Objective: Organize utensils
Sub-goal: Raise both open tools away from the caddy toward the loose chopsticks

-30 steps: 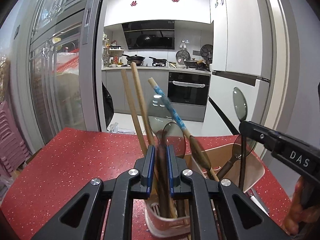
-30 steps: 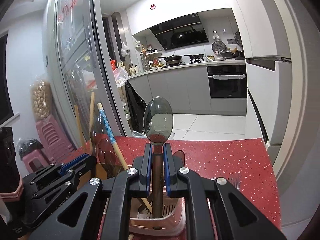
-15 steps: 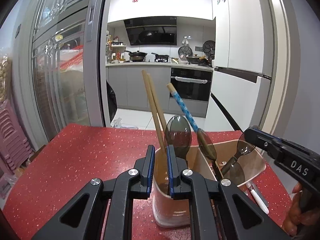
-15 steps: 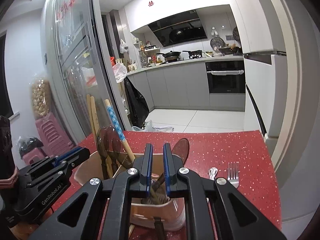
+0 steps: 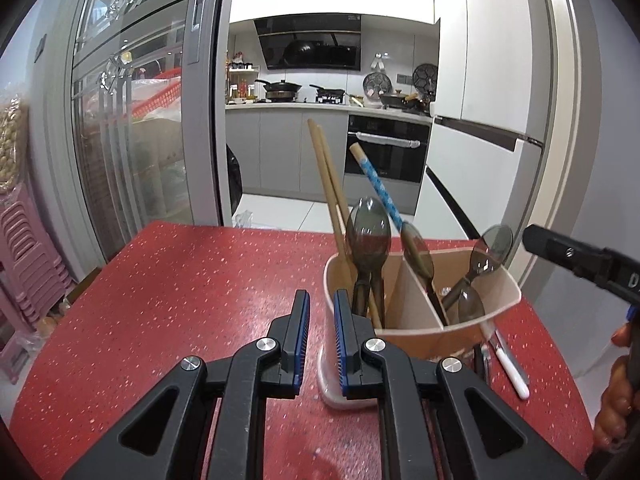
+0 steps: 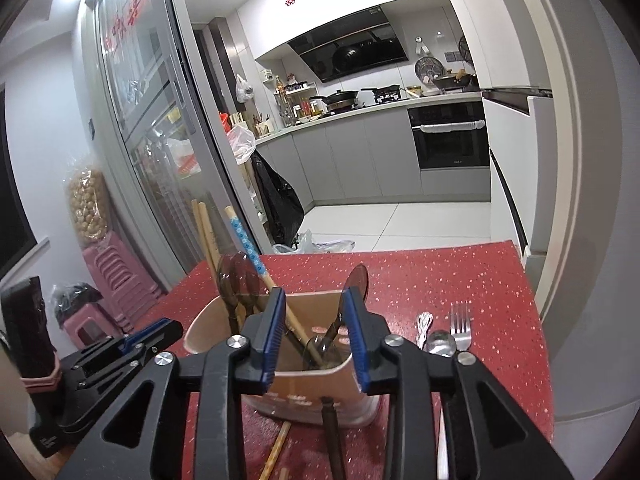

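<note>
Since both sets of tongs sit pulled back from the divided utensil holder, you look to be between placements, not mid-grip.

Left gripper: blue pads nearly together, only a thin slot left, nothing in it. The holder's near-left corner stands just ahead of and beside your right-hand pad; whether they touch, you cannot tell from this angle.

Right gripper: jaws have just been opening and now stand apart with nothing pinched between the pads. The holder sits straight ahead, seen through the gap. That fits a utensil freshly let go into it.

Sorting logic, as it reads: the compartment ahead of the left tongs takes long items — wooden chopsticks, a blue-patterned handle and a smoky translucent spoon, all leaning bowl-up or tip-up so handles bear on the bottom. The compartment further right holds more translucent spoons, tilted against the rim.

Still loose on the red speckled table: a metal fork and a metal spoon, just beyond and right of the right tongs. A stray chopstick and a dark handle lie beneath those tongs, on the near side of the holder. The open right jaws suit going for the fork or spoon.
</note>
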